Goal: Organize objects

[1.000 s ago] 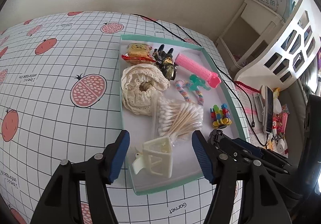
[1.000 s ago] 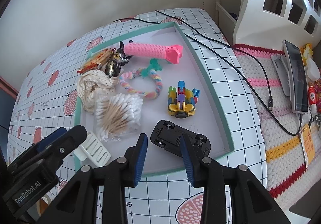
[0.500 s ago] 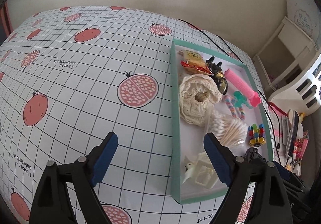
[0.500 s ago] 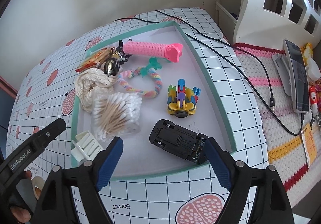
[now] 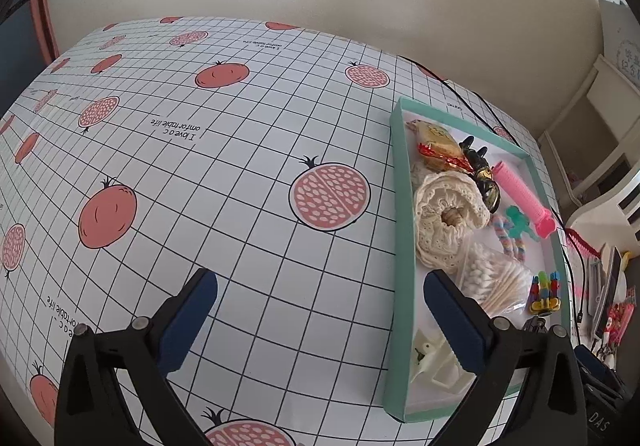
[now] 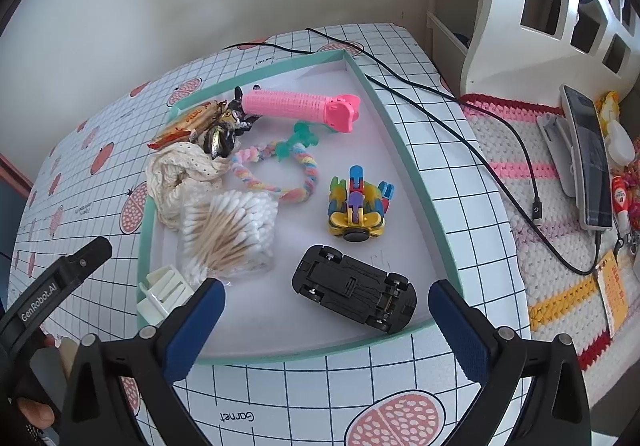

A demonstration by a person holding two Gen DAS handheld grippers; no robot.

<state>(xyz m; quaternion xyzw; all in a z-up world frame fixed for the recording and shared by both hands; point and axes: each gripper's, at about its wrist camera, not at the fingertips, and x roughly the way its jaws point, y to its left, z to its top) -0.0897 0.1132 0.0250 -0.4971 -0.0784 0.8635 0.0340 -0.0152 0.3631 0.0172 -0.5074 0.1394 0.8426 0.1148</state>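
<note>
Just ahead of the right gripper (image 6: 326, 322), between its widely spread blue pads and a little beyond them, a black toy car (image 6: 354, 288) is seen lying upside down on the white floor of a teal-rimmed tray (image 6: 416, 182). Nothing is held by that gripper; its jaws are parted about as far as they go. The car is judged to have been set down in the near corner because that stretch of the floor was bare.

Farther ahead of the car, a colourful block toy (image 6: 356, 202) is parked, apart from it. To the left of the jaws a bag of cotton swabs (image 6: 232, 230) is piled against a cream lace cloth (image 6: 180, 174), with a white plastic clip (image 6: 164, 290) tucked into the near left corner. At the far end, a pink hair roller (image 6: 300, 108), a pastel braided loop (image 6: 280, 170), a beetle figure (image 6: 222, 132) and a wrapped snack (image 6: 188, 124) are crowded together. Everything small is thus kept inside one rim, presumably so that the tablecloth (image 5: 240, 174) is left free.

The left gripper (image 5: 320, 322) is likewise held wide open and empty, over bare cloth to the left of the tray, whose long edge runs past its right pad. No loose item is seen on the cloth ahead of it, so the sorting is judged to be nearly or wholly finished. Beyond the tray's right side a black cable (image 6: 460, 102) is draped off the table toward a phone (image 6: 588, 162); neither is taken to belong to the task.
</note>
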